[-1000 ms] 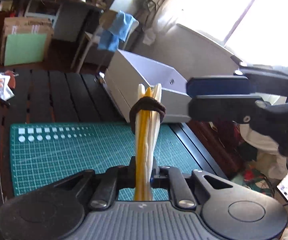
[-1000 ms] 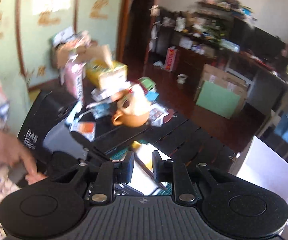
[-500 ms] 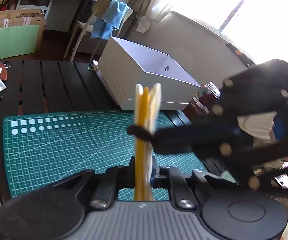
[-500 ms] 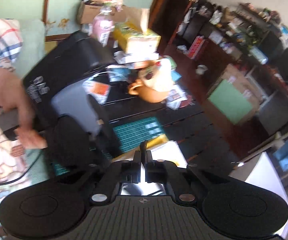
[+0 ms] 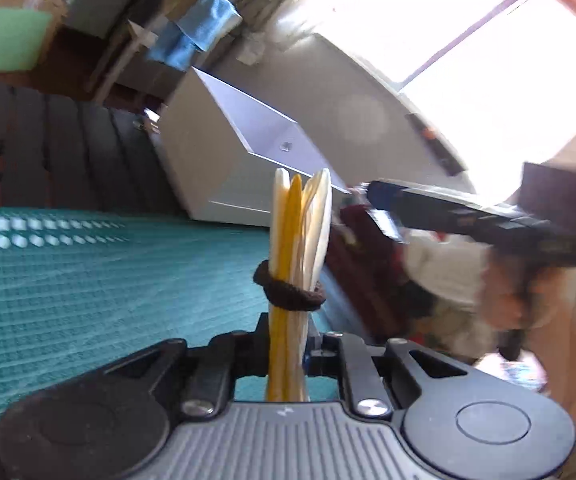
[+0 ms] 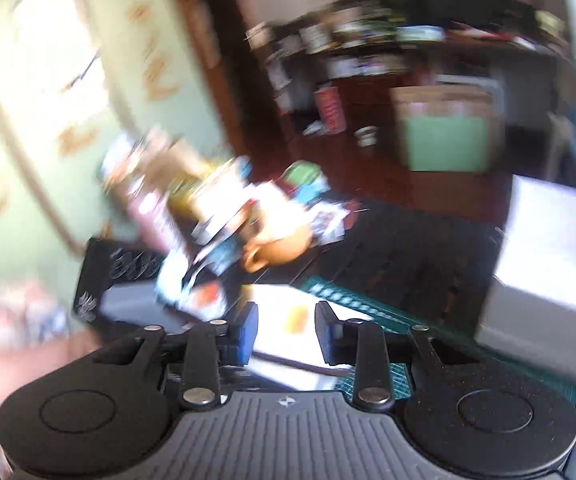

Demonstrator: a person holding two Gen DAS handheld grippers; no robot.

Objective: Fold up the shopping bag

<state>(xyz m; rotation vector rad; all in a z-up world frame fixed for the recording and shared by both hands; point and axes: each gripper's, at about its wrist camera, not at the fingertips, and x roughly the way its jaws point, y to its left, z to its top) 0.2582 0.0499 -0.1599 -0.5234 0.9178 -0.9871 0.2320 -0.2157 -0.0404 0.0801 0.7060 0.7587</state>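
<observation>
Between the closed jaws of the left gripper [image 5: 288, 354] the folded shopping bag [image 5: 299, 240] is standing on end, a flat white-and-yellow bundle with its long axis running straight up and away from the camera. A dark elastic band [image 5: 289, 294] is sitting around it just above the fingertips, cinching the layers, while the free top is fanning open a little. The bundle is hanging over the green cutting mat [image 5: 88, 280], with the white box [image 5: 248, 152] beyond it.

Off to the right in the left wrist view, the right gripper [image 5: 383, 204] is showing side-on, apart from the bag and touching nothing. In its own view the right gripper [image 6: 286, 330] is standing with jaws parted and nothing between them, the bag [image 6: 288, 320] lying just ahead of them and low. So the left hand is holding all of it; my read is that whatever comes next turns on setting this upright bundle down.

The right wrist view is heavily smeared, so the table clutter around the orange teapot [image 6: 278, 246] is hard to read, and the bag's lower end is hidden behind the left gripper's body.
</observation>
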